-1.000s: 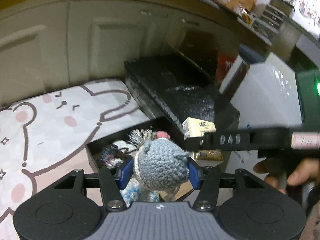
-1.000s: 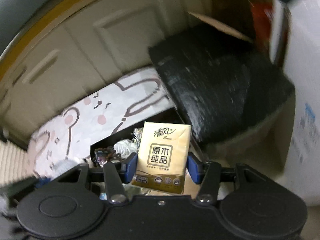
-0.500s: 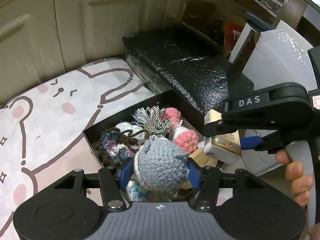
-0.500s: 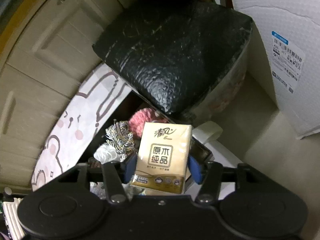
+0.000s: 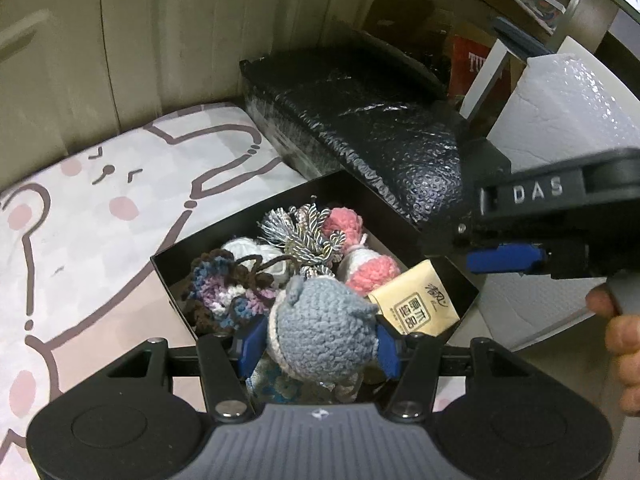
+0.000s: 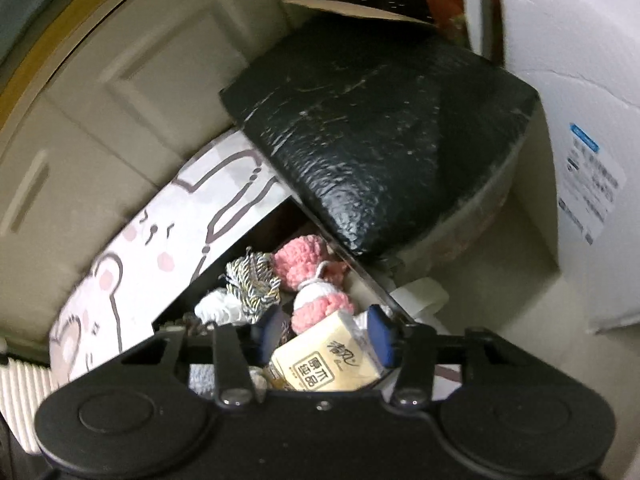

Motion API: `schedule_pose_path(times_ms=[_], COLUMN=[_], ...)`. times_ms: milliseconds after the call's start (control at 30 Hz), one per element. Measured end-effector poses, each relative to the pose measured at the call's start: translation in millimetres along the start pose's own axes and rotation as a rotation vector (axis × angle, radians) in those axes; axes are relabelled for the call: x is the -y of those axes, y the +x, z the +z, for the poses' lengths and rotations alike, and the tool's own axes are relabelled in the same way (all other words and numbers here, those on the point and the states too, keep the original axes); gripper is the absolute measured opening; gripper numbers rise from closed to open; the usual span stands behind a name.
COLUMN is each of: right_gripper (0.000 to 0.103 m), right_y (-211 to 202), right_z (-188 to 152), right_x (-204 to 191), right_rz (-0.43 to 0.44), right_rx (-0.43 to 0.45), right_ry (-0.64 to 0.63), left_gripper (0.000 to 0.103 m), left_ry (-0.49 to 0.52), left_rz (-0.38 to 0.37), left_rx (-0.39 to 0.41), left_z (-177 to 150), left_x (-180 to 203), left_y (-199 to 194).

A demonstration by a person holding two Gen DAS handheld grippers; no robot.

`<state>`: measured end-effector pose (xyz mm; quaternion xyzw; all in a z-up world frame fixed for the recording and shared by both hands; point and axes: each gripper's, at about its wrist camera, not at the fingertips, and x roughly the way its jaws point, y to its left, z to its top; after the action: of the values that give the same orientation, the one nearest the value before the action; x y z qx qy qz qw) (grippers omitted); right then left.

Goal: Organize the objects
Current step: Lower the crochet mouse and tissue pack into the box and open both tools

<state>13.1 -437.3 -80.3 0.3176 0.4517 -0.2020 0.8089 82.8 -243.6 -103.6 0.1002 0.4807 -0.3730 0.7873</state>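
Left hand-held gripper [image 5: 318,346] clamped on a grey crochet toy [image 5: 320,330], blue pads [image 5: 250,346] pressing both sides. Held just over the near end of a black box [image 5: 172,280] on the floor. Just ahead of that gripper, inside the box: a brown and blue crochet piece [image 5: 218,292], a white yarn ball [image 5: 256,256], a silver tassel [image 5: 304,236] and a pink and white pom-pom toy [image 5: 362,268]. To the right of the grey toy, a tan tissue pack [image 5: 420,304] lying tilted in the box's right corner.

Right hand-held gripper [image 6: 324,336] just been closing, jaws still apart, nothing pinched. Tissue pack [image 6: 328,364] lying loose below and between the pads, on the pile. Ahead of it, the pink pom-pom toy [image 6: 316,280]. Beyond the box, a black bubble-wrap bundle [image 6: 380,140]; to the left, a bear-print mat [image 5: 100,208].
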Motion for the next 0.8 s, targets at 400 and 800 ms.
schedule_pose_path(times_ms=[400, 800], right_gripper=[0.045, 0.044], right_y=[-1, -3], right_z=[-1, -2], right_x=[-8, -8], right_rz=[-0.014, -0.013], right_rx=[0.002, -0.008], right_ry=[-0.068, -0.083], left_gripper=[0.090, 0.026], left_ry=[-0.044, 0.000], left_rz=[-0.051, 0.025], left_rx=[-0.005, -0.101], left_z=[1, 5], left_x=[0, -9], left_y=[-2, -3])
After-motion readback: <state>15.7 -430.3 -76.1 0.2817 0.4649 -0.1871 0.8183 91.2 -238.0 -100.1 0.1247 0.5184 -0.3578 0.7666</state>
